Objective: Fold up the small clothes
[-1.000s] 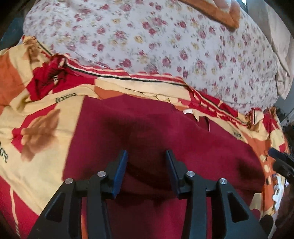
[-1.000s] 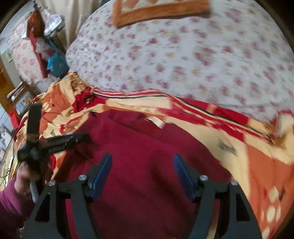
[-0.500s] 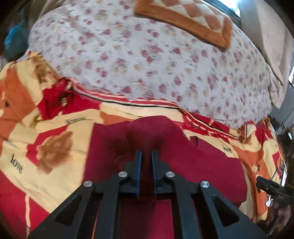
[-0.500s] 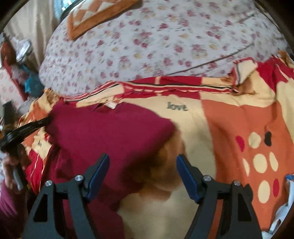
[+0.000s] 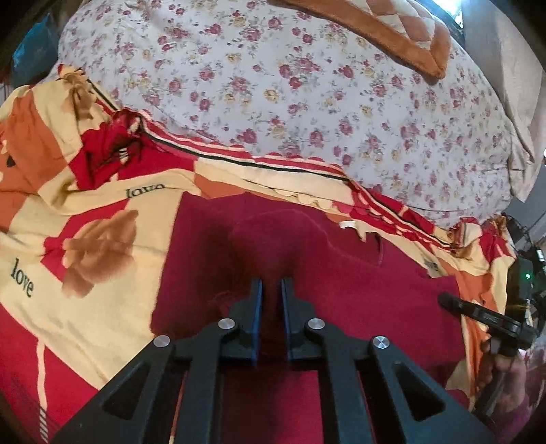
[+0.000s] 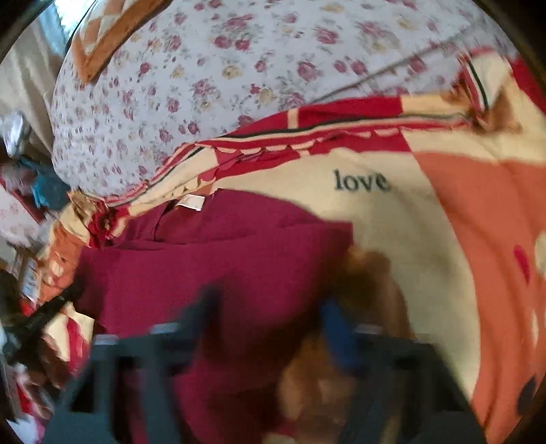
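Note:
A dark red garment (image 5: 358, 283) lies spread on a patterned blanket, its white neck label (image 6: 191, 202) toward the far side. My left gripper (image 5: 271, 283) is shut on a pinched-up fold of the garment near its left part, and the cloth bulges up just beyond the blue pads. In the blurred right wrist view my right gripper (image 6: 269, 299) hangs low over the garment's (image 6: 221, 259) right edge. Its jaws are closing and still stand apart, with that edge between them. Each gripper also shows at the rim of the other's view: the right gripper (image 5: 477, 314) in a hand, the left gripper (image 6: 44, 314) at the garment's far corner.
The cream, red and orange blanket (image 5: 102, 307) printed with "love" covers the near bed. Behind it rises a floral quilt (image 5: 307, 85) with an orange checked cushion (image 5: 392, 30) on top. Clutter and blue cloth (image 6: 47, 191) sit beyond the bed's left side.
My left gripper closed on a fold of the red garment and raised it a little. My right gripper swung to the garment's right edge, rolled and dropped toward it.

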The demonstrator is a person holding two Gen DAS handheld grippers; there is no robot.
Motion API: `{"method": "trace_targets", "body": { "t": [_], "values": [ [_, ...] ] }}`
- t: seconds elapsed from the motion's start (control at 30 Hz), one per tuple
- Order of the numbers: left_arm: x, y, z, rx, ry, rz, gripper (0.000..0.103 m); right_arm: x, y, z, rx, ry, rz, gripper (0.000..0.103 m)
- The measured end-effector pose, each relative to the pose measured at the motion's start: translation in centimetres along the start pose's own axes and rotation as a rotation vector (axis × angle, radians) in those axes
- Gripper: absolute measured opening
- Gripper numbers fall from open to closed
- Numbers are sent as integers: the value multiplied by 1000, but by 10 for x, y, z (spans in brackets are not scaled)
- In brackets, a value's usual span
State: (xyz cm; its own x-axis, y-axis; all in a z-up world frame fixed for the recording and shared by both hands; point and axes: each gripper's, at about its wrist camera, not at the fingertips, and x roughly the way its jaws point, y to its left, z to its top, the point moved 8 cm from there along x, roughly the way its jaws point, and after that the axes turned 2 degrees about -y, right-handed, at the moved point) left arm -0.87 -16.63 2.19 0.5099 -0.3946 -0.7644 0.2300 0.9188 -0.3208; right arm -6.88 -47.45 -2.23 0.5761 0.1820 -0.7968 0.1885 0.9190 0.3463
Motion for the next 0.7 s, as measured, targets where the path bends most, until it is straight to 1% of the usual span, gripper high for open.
{"method": "trace_targets", "body": {
  "t": [0.07,0.13,0.2,0.23,0.27,0.3,0.33,0.37,0.43,0.53,0.57,0.6,0.63,0.67,0.7],
  "values": [
    [-1,-7,0,3,3,-33,0,-10,1,11,-35,-57,-26,17],
    [4,-11,-3,18,2,-31,0,-11,-6,19,-61,-81,-76,15],
    [18,-14,-11,40,42,-6,0,2,-19,18,-45,-56,-120,15],
    [25,-13,-16,39,67,-1,0,10,-25,14,-22,-23,-118,16],
    [31,-12,-21,37,88,5,0,13,-30,12,0,-9,-116,18],
    [32,-11,-23,38,87,12,0,10,-34,11,28,-16,-117,31],
    [31,-10,-24,41,81,13,0,3,-38,10,54,-29,-117,47],
    [29,-10,-24,41,74,10,0,-5,-39,8,64,-39,-113,51],
    [26,-9,-23,37,71,7,0,-23,-31,4,34,-51,-105,51],
    [21,-9,-17,33,51,13,0,-39,-7,-12,-92,-44,-110,51],
    [20,-10,-16,35,42,17,0,-38,0,-23,-146,-16,-133,51],
    [19,-10,-14,42,31,25,0,-36,1,-32,-181,9,-166,48],
    [16,-9,-12,63,11,47,0,-32,-1,-43,-219,44,-210,41],
    [15,-7,-10,80,-2,63,0,-29,-4,-53,-245,68,-240,38],
    [15,-4,-9,94,-5,75,0,-29,-6,-59,-263,65,-258,38]
  ]
}}
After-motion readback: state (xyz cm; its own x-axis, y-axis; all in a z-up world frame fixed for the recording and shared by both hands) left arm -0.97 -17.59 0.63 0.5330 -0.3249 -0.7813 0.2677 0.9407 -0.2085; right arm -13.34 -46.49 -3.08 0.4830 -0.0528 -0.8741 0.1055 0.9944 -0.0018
